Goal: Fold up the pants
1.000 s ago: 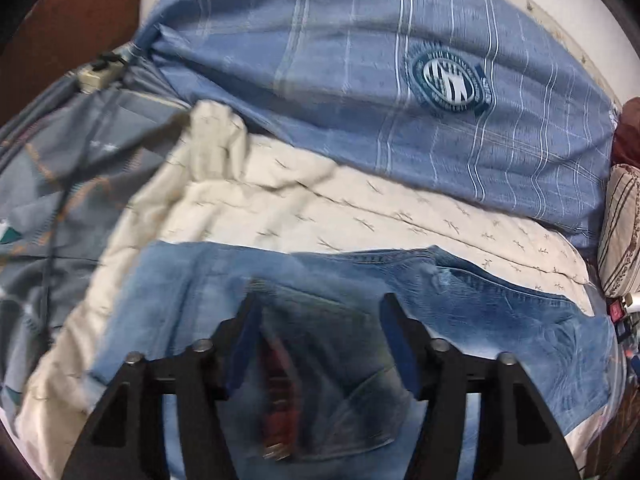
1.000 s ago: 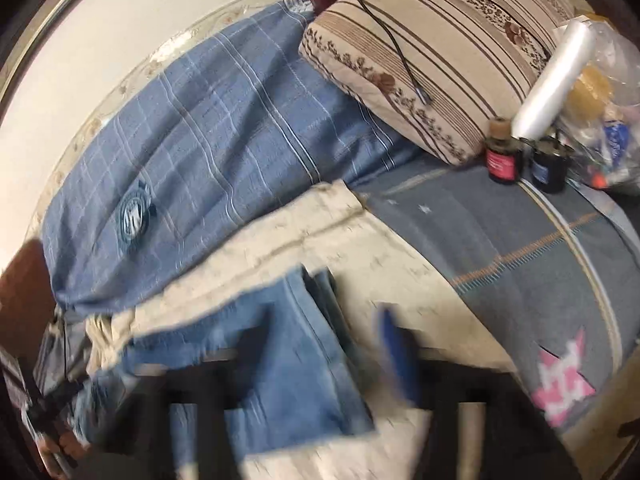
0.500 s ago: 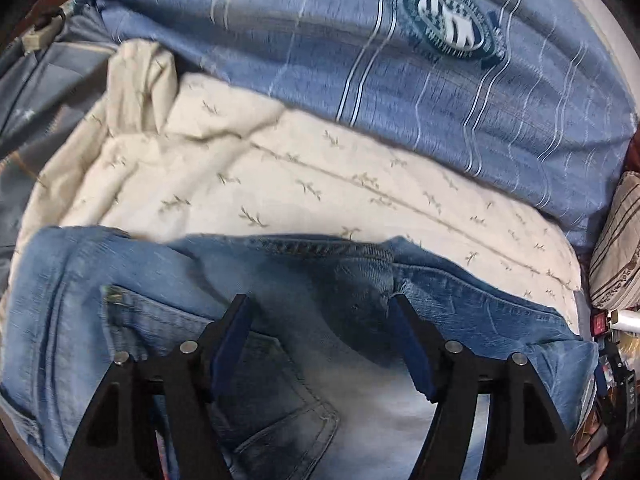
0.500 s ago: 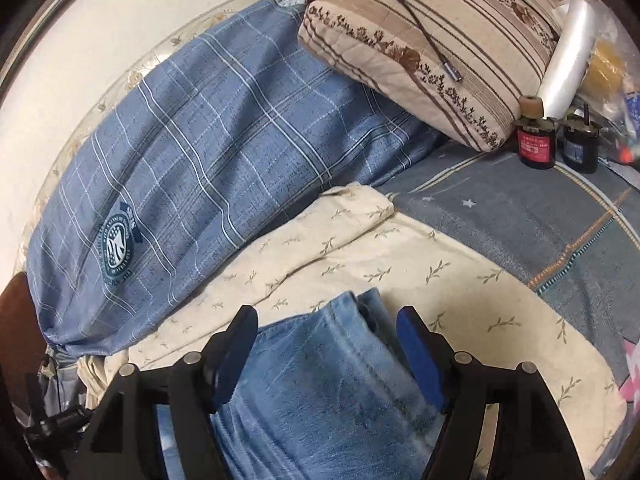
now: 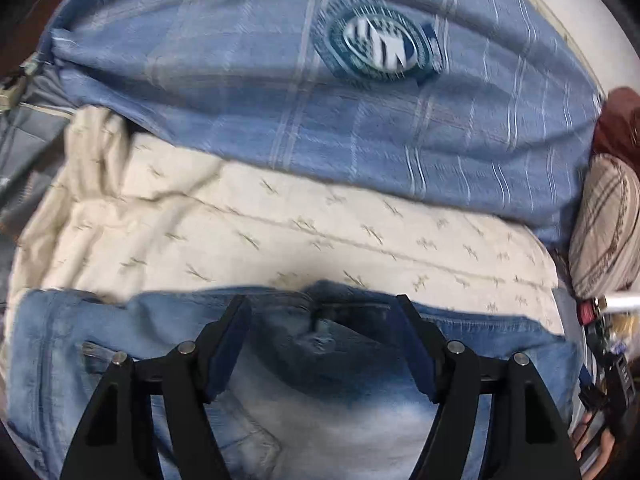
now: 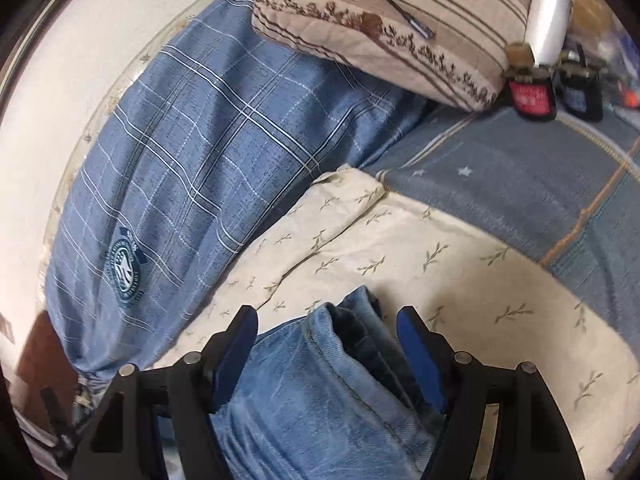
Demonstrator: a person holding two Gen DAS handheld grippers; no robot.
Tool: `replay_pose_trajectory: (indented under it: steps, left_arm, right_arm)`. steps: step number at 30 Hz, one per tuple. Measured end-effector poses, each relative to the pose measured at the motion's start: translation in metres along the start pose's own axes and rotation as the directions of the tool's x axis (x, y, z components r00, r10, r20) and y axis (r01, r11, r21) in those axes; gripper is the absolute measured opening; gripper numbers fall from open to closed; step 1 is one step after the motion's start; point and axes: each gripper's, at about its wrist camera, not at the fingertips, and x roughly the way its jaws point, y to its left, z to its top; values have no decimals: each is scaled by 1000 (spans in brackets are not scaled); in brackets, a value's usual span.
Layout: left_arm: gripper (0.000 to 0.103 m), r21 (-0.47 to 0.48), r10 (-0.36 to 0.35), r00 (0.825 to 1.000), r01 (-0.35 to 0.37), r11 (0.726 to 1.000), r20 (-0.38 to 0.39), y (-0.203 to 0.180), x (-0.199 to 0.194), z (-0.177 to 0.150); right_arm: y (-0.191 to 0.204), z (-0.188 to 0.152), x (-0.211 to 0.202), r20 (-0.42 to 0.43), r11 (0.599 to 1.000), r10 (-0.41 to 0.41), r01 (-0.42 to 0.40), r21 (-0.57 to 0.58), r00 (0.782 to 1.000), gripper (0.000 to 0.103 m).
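Blue jeans (image 5: 320, 400) lie flat on a cream leaf-print cloth (image 5: 280, 236) on the bed. My left gripper (image 5: 322, 312) is open, its jaws straddling the jeans' far edge near the crotch seam; a back pocket shows at lower left. My right gripper (image 6: 326, 324) is open, its jaws on either side of the leg hems of the jeans (image 6: 320, 392), which lie doubled on the cream cloth (image 6: 460, 280). Neither gripper holds the fabric.
A blue plaid cover with a round crest (image 5: 376, 44) lies behind the cloth, against a white wall (image 6: 60, 80). A striped pillow (image 6: 400, 12), two small dark jars (image 6: 532, 96) and a white roll (image 6: 550, 8) sit at the right. Grey-blue bedding (image 6: 520, 184) surrounds the cloth.
Both grippers have moved forward over the jeans toward their far edge. The left view has gone from the pocket area to the crotch seam; the right has closed in on the hems.
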Motion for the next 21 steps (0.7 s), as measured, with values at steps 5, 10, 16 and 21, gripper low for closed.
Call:
replay_pose_trajectory:
  steps: [5, 10, 16, 21]
  left_arm:
    - [73, 182, -27, 995, 9, 983, 95, -26, -3, -10]
    - [73, 458, 46, 995, -84, 885, 93, -52, 13, -27]
    - [69, 571, 113, 989, -147, 807, 94, -51, 35, -34]
    - [9, 639, 172, 979, -203, 742, 111, -50, 43, -42]
  right_arm:
    - [7, -1, 6, -23, 999, 3, -4, -41, 1000, 75]
    - [12, -2, 17, -42, 996, -21, 17, -88, 999, 75]
    - [33, -15, 26, -30, 949, -122, 107, -295, 992, 31]
    - [37, -19, 23, -5, 917, -174, 160, -365, 985, 20]
